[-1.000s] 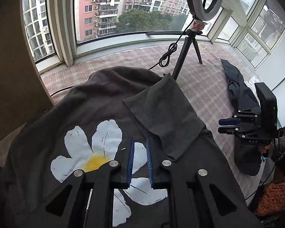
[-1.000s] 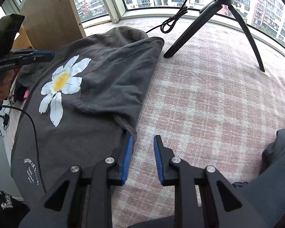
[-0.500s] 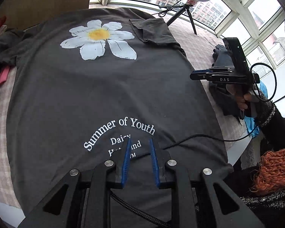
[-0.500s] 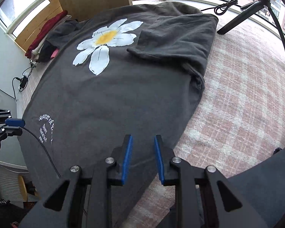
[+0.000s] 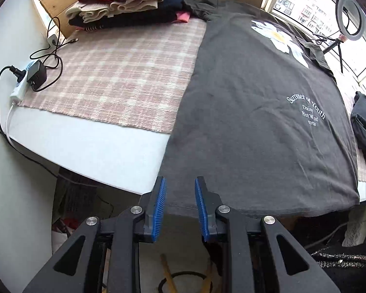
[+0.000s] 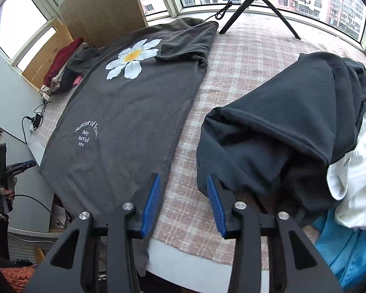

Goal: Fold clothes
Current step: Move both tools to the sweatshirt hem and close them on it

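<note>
A dark grey T-shirt (image 5: 256,122) with a daisy print and white lettering lies flat on the plaid blanket, one sleeve folded in over the chest. Its hem hangs over the mattress edge. My left gripper (image 5: 180,183) hovers over the hem's left corner, its jaws opening, with the hem edge below the gap and neither pad pressing on it. My right gripper (image 6: 184,179) is at the shirt's (image 6: 134,112) other bottom corner, jaws opening. Its left finger lies over the side seam, and only blanket shows between the pads. The left gripper (image 6: 29,164) also shows at the far left of the right wrist view.
A dark heap of clothes (image 6: 292,127) with white cloth (image 6: 353,171) and blue cloth (image 6: 349,244) lies right of the shirt. Stacked garments (image 5: 124,0) sit by the wooden board. A power strip with a charger (image 5: 34,75) lies at the bed's left edge. A ring-light tripod (image 6: 256,2) stands at the far end.
Both grippers have drawn back from the collar end to the hem end, the left swinging out to the left corner. Both pairs of jaws now stand wider apart.
</note>
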